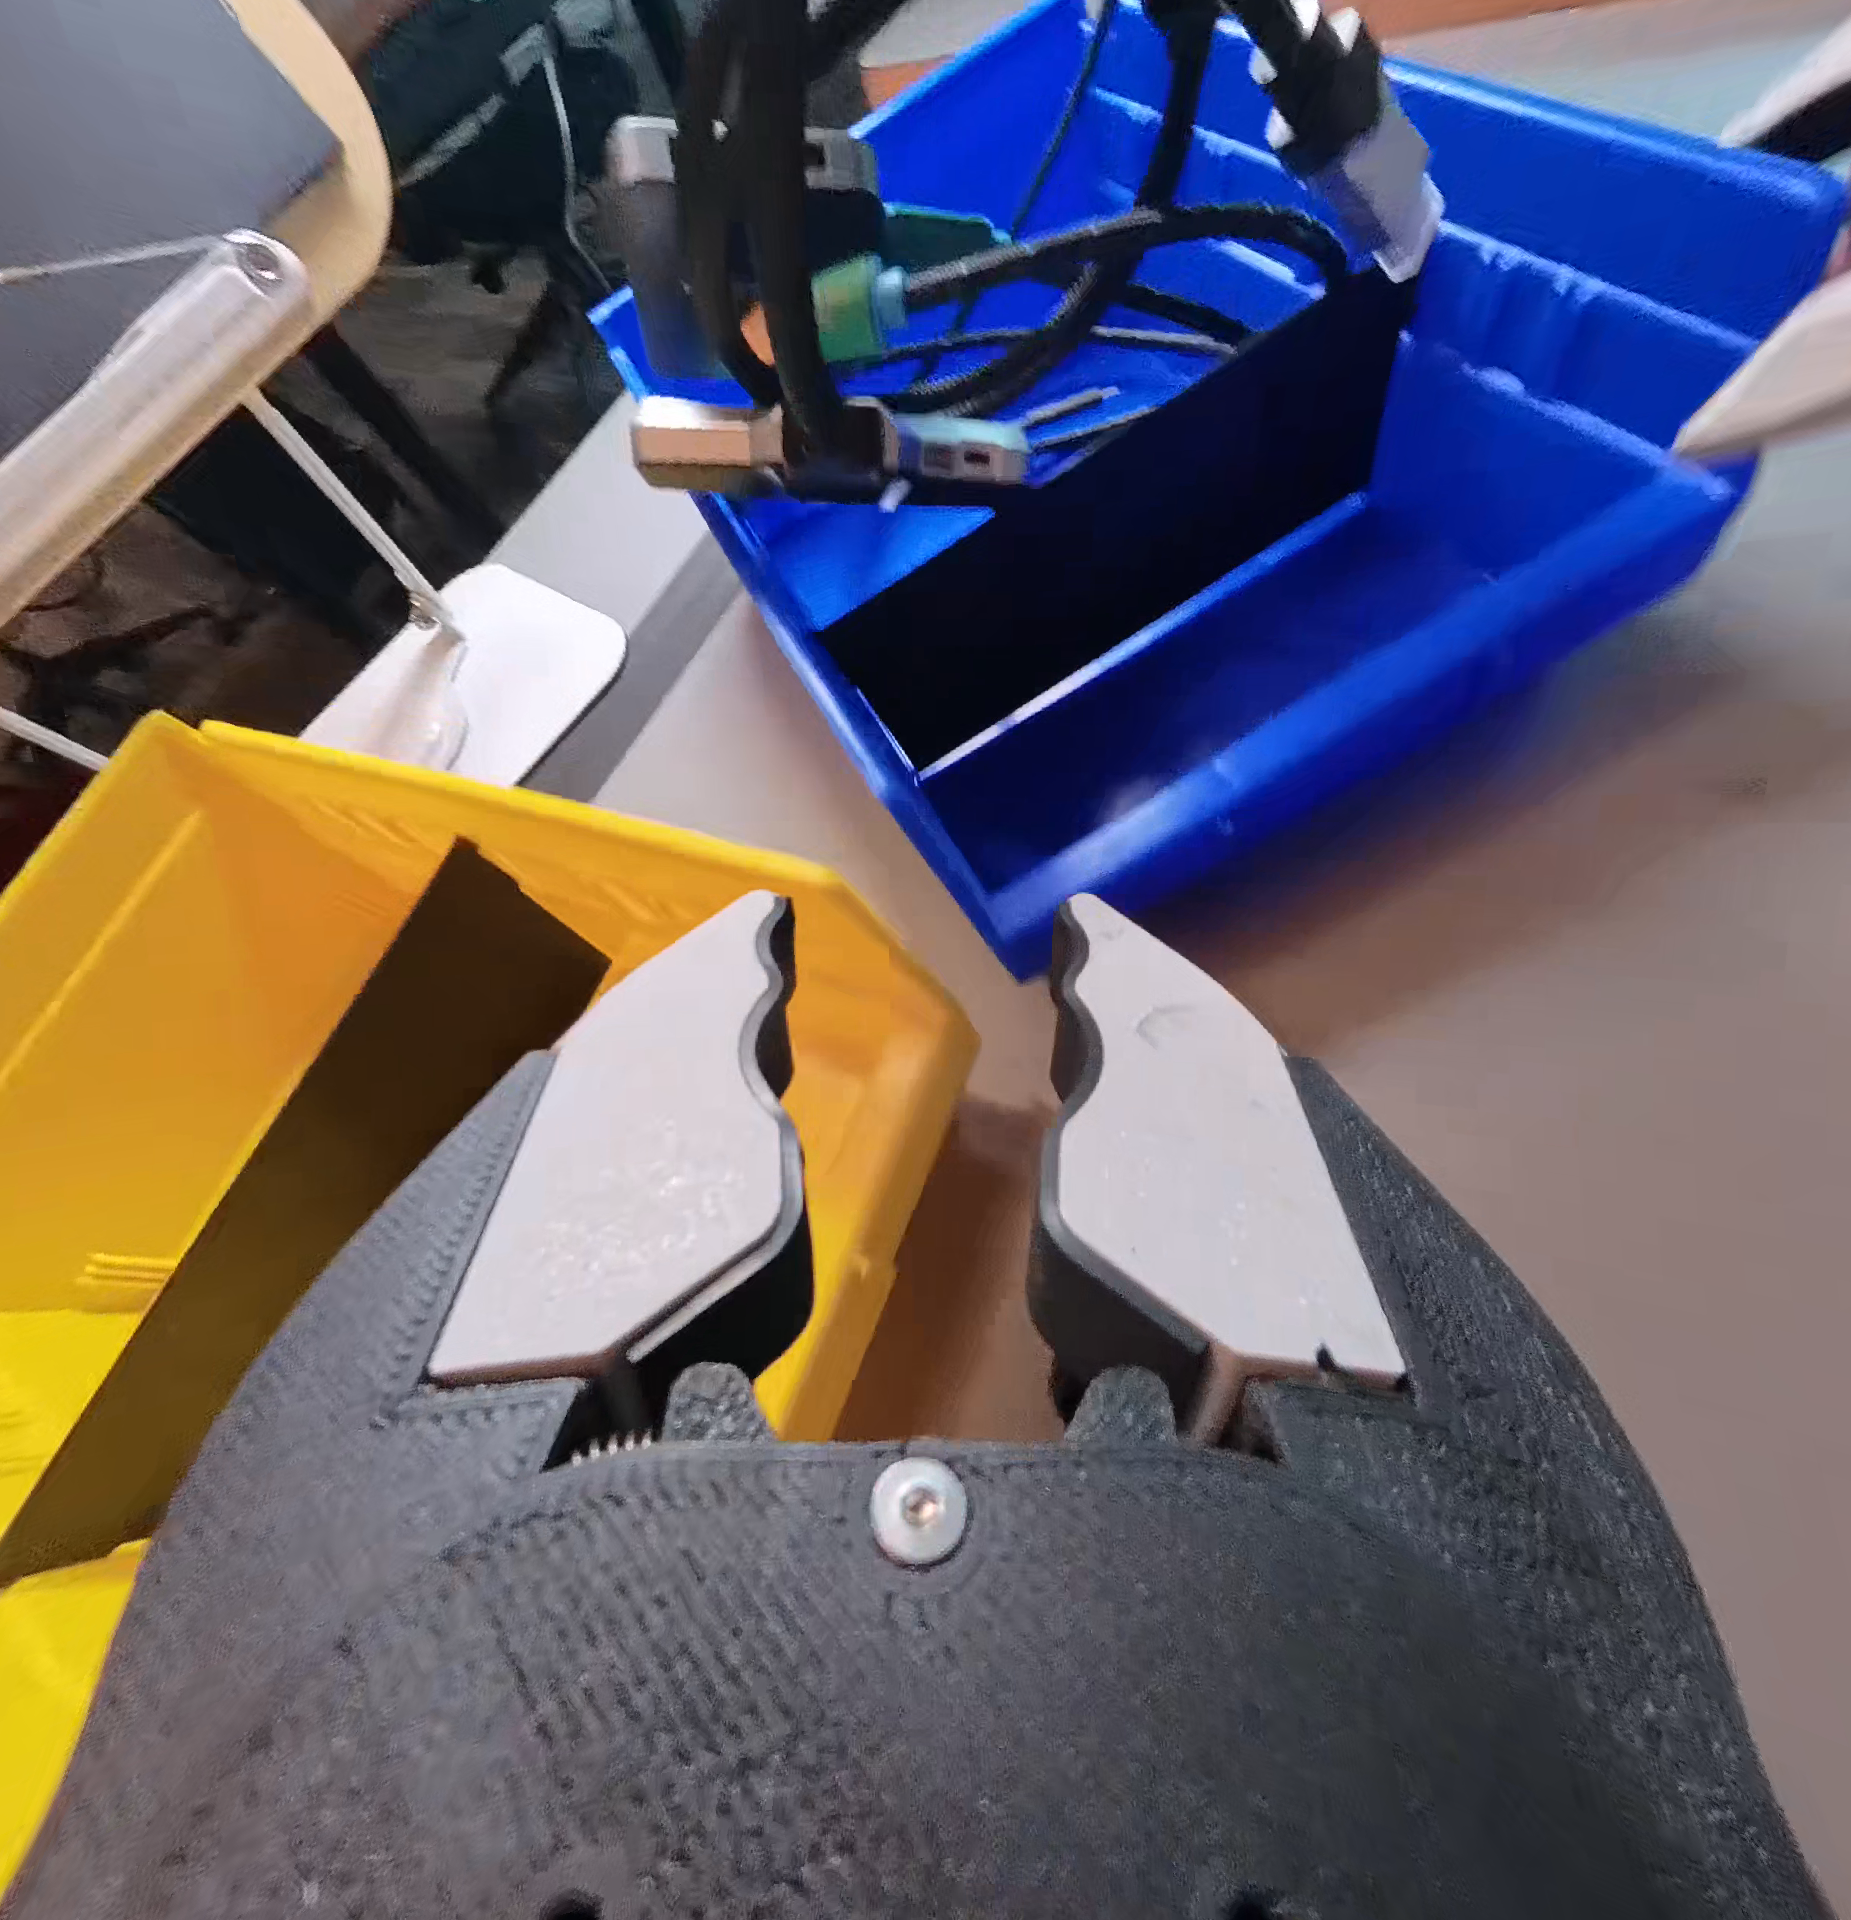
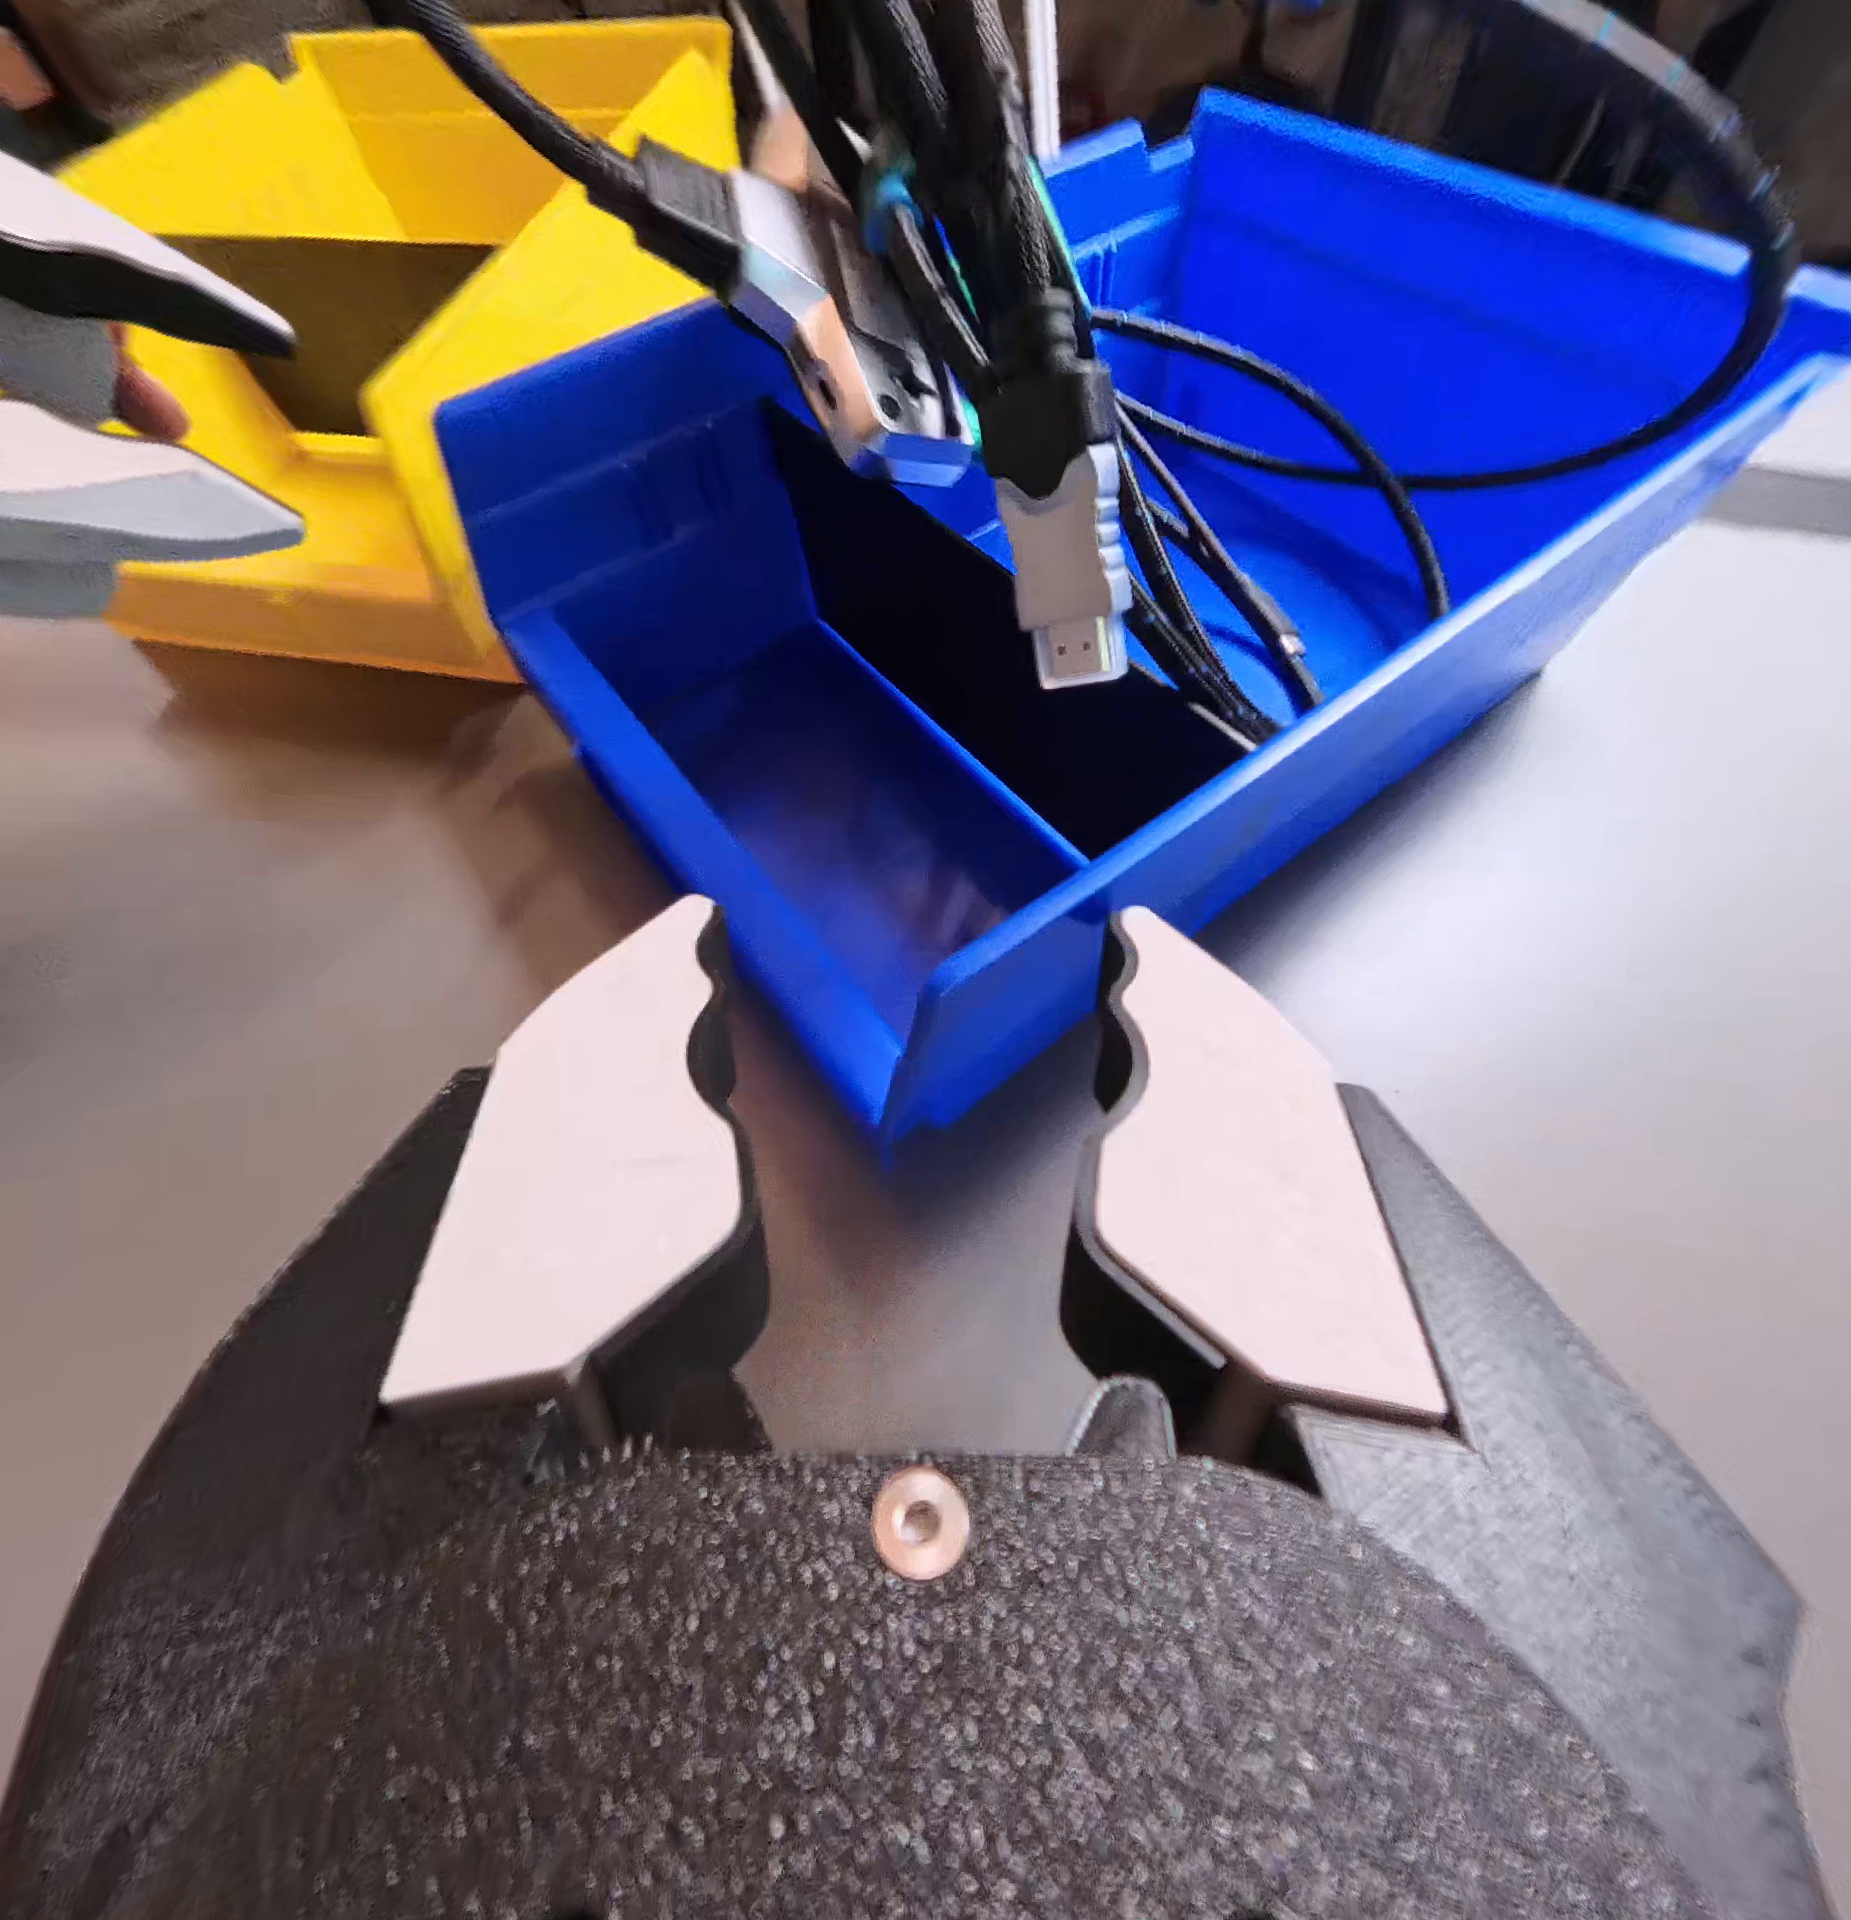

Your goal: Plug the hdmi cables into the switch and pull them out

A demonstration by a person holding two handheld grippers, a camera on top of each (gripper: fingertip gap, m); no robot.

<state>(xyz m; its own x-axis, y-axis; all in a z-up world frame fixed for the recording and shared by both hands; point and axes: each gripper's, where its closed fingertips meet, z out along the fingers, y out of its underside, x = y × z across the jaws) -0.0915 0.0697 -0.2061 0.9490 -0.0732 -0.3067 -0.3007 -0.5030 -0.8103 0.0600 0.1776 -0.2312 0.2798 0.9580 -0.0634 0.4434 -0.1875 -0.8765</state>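
left gripper [image 1: 921, 935] | right gripper [image 2: 910, 935] | black textured bodies | grey scalloped fingers | silver screw

Your left gripper [image 1: 921, 940] has its jaws parted and nothing is between them. Your right gripper [image 2: 910, 951] is the same, spread wide and empty.

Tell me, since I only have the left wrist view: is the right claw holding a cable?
Observer: No. The right claw is open and empty, at the near corner of the blue bin.
Operator: Is any plug hanging free there?
Observer: Yes. A silver plug hangs tip-down above the bin.
Operator: Is anything on the table past the bin?
Observer: A grey tape strip lies to the bin's right.
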